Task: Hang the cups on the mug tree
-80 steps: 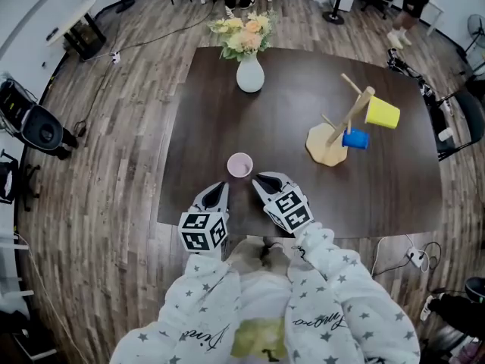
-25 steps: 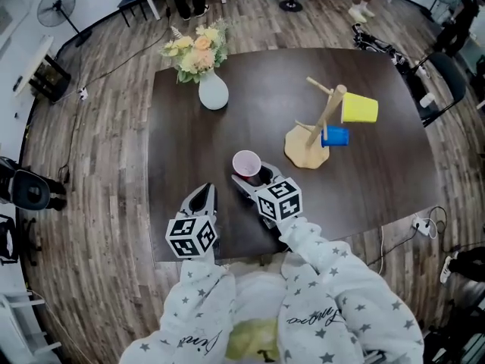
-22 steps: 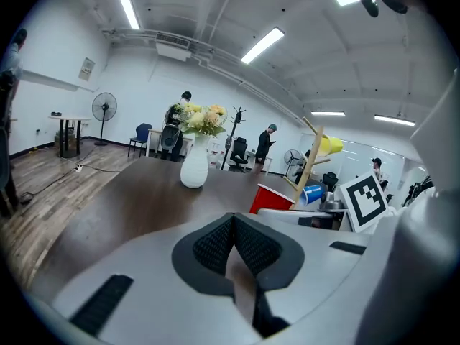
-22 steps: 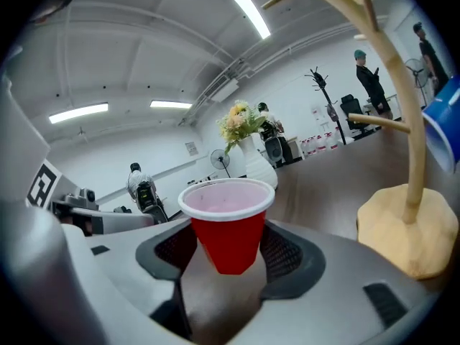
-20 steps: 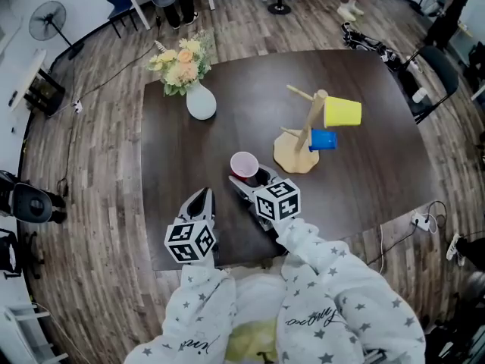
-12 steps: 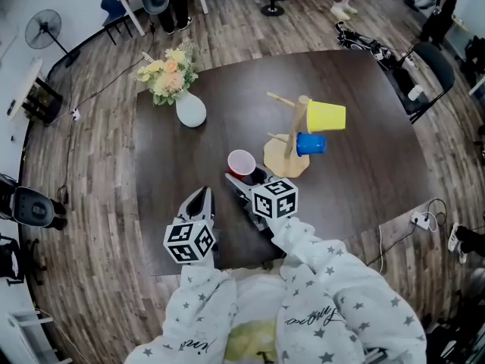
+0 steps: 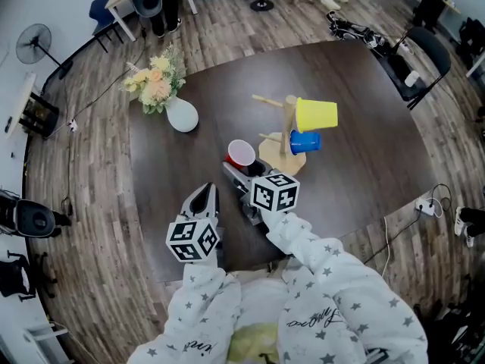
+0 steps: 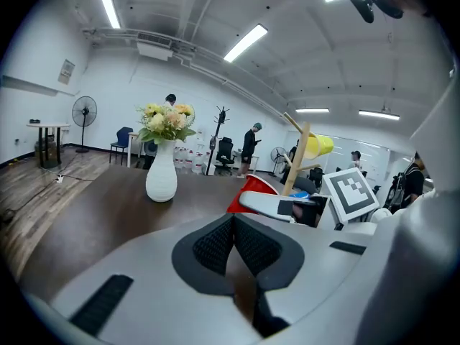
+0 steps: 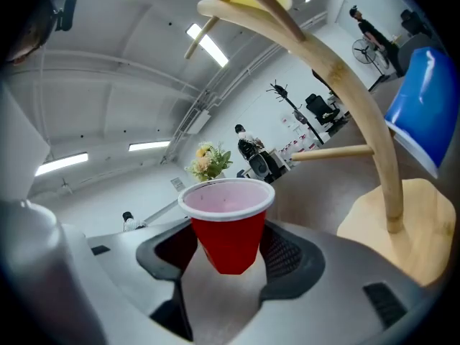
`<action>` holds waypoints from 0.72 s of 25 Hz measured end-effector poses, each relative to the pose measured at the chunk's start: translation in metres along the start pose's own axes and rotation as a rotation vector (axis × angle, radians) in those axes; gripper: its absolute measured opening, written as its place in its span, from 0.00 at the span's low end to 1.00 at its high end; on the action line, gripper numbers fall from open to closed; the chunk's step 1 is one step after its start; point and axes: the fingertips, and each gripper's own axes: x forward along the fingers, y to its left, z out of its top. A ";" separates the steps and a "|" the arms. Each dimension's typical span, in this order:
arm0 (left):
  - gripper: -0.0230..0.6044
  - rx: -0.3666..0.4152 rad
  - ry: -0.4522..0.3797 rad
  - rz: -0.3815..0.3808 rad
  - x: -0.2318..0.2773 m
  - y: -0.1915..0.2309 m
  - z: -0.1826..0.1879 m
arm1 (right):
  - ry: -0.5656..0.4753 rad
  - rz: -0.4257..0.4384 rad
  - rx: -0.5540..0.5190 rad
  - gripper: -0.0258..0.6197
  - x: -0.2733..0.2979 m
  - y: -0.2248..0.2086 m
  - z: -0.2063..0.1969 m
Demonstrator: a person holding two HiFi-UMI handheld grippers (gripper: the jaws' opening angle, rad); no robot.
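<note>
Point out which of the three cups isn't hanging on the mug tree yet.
The red cup: it sits clamped in the right gripper, beside the mug tree. The yellow cup and the blue cup already hang on its pegs.

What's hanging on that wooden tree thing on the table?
A yellow cup and, below it, a blue cup hang on pegs of the mug tree; another peg sticks out bare. The cups cover the pegs that carry them. The right gripper holds a red cup.
</note>
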 end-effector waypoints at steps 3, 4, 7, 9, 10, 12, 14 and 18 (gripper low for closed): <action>0.08 0.003 0.018 -0.026 0.004 -0.001 0.000 | -0.043 -0.020 0.080 0.46 0.001 -0.007 0.006; 0.08 0.004 0.024 -0.036 0.005 -0.002 -0.001 | -0.056 -0.025 0.106 0.46 0.001 -0.010 0.008; 0.08 0.007 0.037 -0.060 0.011 -0.001 0.000 | -0.091 -0.040 0.149 0.46 0.003 -0.016 0.014; 0.08 0.010 0.042 -0.074 0.015 -0.001 0.001 | -0.115 -0.049 0.170 0.46 0.004 -0.019 0.019; 0.08 0.012 0.045 -0.081 0.016 -0.002 0.001 | -0.129 -0.055 0.187 0.46 0.004 -0.022 0.021; 0.08 0.016 0.054 -0.097 0.020 -0.002 0.002 | -0.155 -0.067 0.226 0.46 0.003 -0.027 0.023; 0.08 0.018 0.059 -0.111 0.024 -0.003 0.003 | -0.176 -0.078 0.247 0.46 0.002 -0.031 0.025; 0.08 0.019 0.066 -0.128 0.030 -0.003 0.004 | -0.211 -0.087 0.279 0.46 0.001 -0.037 0.031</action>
